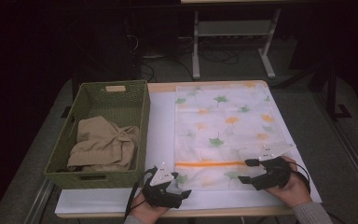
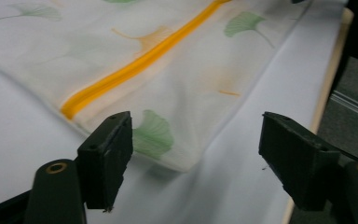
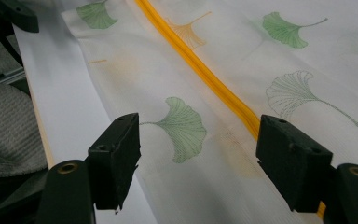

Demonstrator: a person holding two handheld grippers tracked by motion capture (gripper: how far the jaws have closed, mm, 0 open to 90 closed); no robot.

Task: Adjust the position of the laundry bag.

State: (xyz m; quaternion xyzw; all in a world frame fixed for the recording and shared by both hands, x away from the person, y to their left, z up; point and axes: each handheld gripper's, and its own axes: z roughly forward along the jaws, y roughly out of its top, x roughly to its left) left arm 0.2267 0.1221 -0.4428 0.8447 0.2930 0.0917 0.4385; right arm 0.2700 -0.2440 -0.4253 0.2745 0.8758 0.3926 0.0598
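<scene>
A white mesh bag point(image 1: 221, 126) printed with green and orange ginkgo leaves lies flat on the white table top point(image 1: 161, 130). An orange zipper point(image 1: 209, 164) runs across it near the front edge. My left gripper point(image 1: 181, 186) is open just off the bag's near left corner point(image 2: 186, 161), with nothing between its jaws. My right gripper point(image 1: 247, 171) is open over the bag's right front part, its jaws straddling the zipper point(image 3: 200, 70) and a green leaf print point(image 3: 184, 128). The left gripper view shows the zipper point(image 2: 140, 60) running away diagonally.
A green woven basket point(image 1: 142, 121) stands at the table's left and holds a crumpled beige garment point(image 1: 102, 142). The table's front edge point(image 1: 205, 212) is right below both hands. A grey sleeve point(image 3: 4, 130) shows at the left of the right gripper view.
</scene>
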